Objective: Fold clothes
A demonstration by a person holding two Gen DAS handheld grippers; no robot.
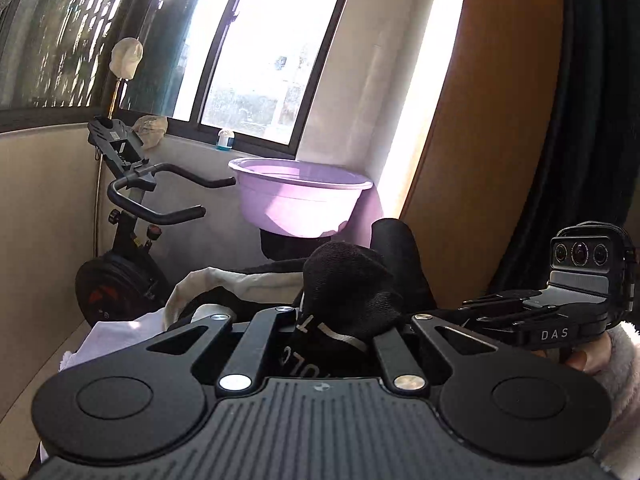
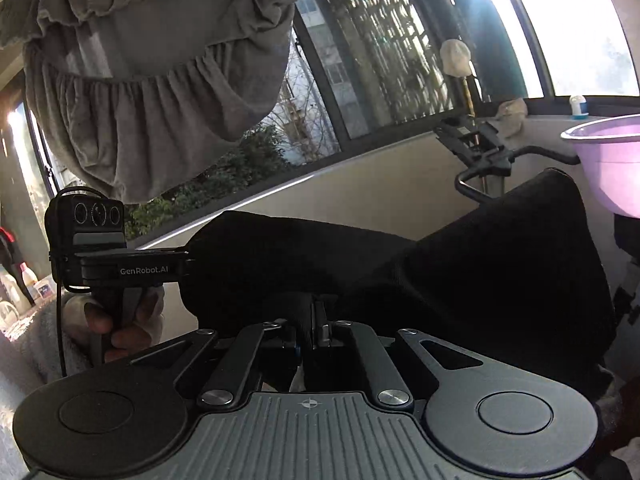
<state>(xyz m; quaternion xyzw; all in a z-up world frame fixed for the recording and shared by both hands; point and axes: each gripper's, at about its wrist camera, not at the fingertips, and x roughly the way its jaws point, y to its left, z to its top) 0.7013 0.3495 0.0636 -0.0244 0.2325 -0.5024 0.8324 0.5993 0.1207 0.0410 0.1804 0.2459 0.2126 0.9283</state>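
Observation:
A black garment with pale lettering is bunched up between the fingers of my left gripper, which is shut on it. In the right wrist view the same black garment stretches across the middle, and my right gripper is shut on a fold of it. The cloth hides both pairs of fingertips. Each gripper shows in the other's view, held by a hand: the right gripper at the right, the left gripper at the left, its tip against the cloth.
A purple basin stands just beyond the garment, with an exercise bike to its left by the window wall. Cream and white clothes lie below left. A grey ruffled cloth hangs overhead in the right wrist view.

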